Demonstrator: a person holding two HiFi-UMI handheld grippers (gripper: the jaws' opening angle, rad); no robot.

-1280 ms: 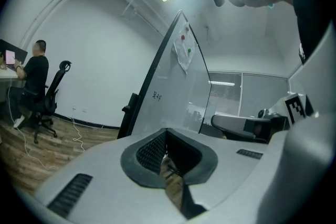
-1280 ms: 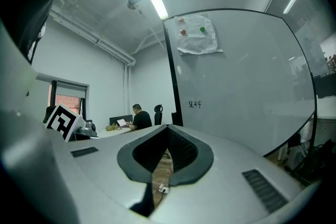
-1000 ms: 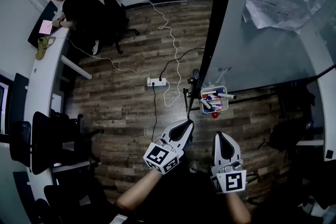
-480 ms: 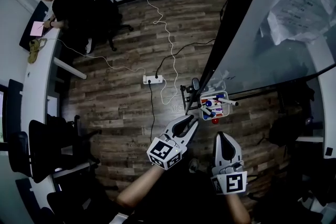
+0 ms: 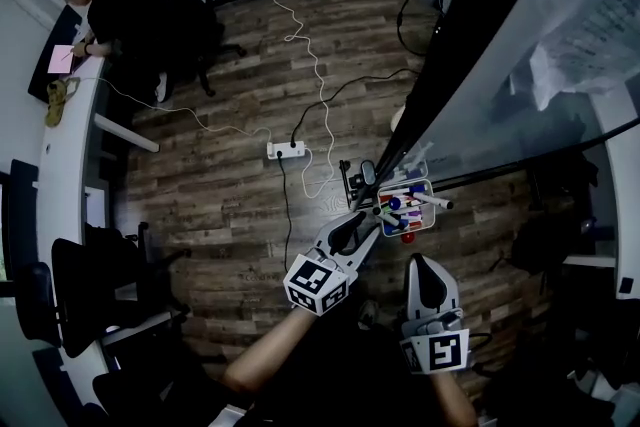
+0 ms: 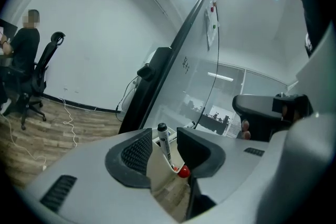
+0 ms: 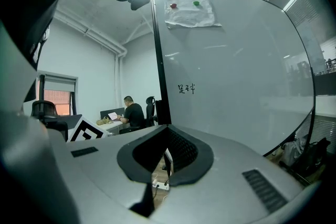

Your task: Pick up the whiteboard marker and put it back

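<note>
Left gripper jaws just opened, upright whiteboard marker in its tray just ahead between them, ungripped; pick-up pending; right gripper closed

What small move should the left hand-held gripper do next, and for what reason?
Probably ease the left hand-held gripper a little toward the white plastic tray. Its jaws have just been opening and stand apart; the black-capped whiteboard marker stands in the gap, but no pad presses on it. In the head view the tips only reach the tray's edge, so closing now might miss.
</note>
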